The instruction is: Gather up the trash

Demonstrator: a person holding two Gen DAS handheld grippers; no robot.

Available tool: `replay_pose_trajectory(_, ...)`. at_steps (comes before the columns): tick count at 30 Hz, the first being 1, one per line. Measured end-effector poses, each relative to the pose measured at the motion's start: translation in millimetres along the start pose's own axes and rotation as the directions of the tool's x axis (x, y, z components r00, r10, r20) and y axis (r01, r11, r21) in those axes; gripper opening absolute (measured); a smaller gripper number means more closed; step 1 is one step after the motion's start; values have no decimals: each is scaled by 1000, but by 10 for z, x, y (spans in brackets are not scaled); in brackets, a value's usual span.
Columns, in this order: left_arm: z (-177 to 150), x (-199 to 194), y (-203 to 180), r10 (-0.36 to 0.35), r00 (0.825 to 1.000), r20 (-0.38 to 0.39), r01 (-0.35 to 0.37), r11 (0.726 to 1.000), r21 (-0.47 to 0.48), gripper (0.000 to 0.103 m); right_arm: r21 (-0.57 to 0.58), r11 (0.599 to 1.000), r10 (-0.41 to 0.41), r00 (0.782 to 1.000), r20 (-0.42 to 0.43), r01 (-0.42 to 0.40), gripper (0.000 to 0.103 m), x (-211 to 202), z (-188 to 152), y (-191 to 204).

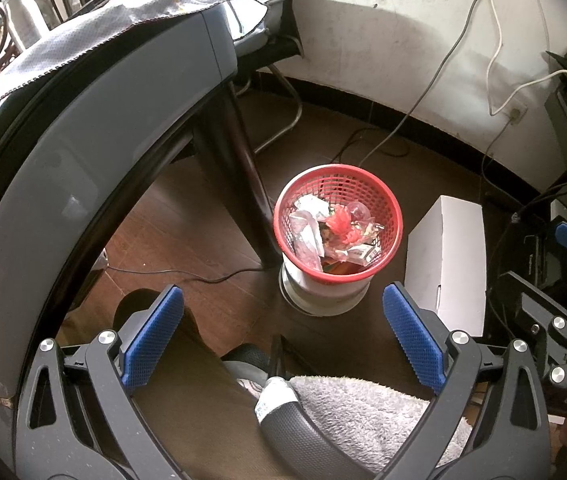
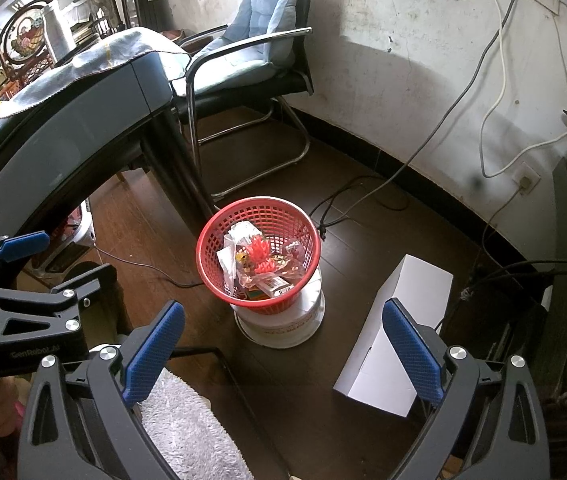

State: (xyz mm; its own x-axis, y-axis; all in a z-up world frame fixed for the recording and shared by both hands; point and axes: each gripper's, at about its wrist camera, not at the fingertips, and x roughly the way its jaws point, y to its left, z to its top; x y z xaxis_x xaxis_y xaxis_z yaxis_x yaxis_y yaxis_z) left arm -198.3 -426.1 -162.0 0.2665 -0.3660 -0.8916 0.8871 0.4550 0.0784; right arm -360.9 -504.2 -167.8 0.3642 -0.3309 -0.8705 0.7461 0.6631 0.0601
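Note:
A red mesh wastebasket (image 1: pixel 391 210) (image 2: pixel 211 236) stands on a white bucket (image 1: pixel 323 294) (image 2: pixel 283 320) on the dark wooden floor. Inside it lie crumpled clear plastic wrappers, paper and a red spiky piece (image 1: pixel 341 222) (image 2: pixel 259 256). My left gripper (image 1: pixel 283 336) hovers above and in front of the basket, open and holding nothing. My right gripper (image 2: pixel 283 348) is open too, empty, above the floor just short of the bucket. The left gripper's body (image 2: pixel 23 312) shows at the left of the right wrist view, and the right one (image 1: pixel 555 312) at the right edge of the left wrist view.
A grey table edge with a cloth (image 1: pixel 83 128) (image 2: pixel 63 120) curves along the left, its dark leg beside the basket. A white box (image 1: pixel 447 256) (image 2: pixel 399 320) stands right of the bucket. A chair with blue cushion (image 2: pixel 251 40), floor cables (image 2: pixel 355 200) and a grey towel (image 1: pixel 363 412) (image 2: pixel 187 428) are near.

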Motion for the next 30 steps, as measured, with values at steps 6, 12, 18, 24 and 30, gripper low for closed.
replay_pose_trajectory(6,5,5,-3,0,1000,0,0,1000,0,96,-1,1000,0,1000,0,0,97,0,2,1)
replay_pose_trajectory(12,-19,31,20,3,1000,-5,-3,1000,-3,96,-2,1000,1,1000,-1,-1,97,3,8,-9)
replay_pose_trajectory(18,-8,36,13,4,1000,-8,-4,1000,-3,96,-2,1000,2,1000,-1,-2,97,0,5,-3)
replay_pose_trajectory(24,-9,38,16,4,1000,-9,-4,1000,-2,96,1,1000,4,1000,-1,-4,97,-3,4,1)
replay_pose_trajectory(30,-10,38,18,5,1000,-9,-5,1000,-1,96,-1,1000,4,1000,-1,-4,97,4,16,-27)
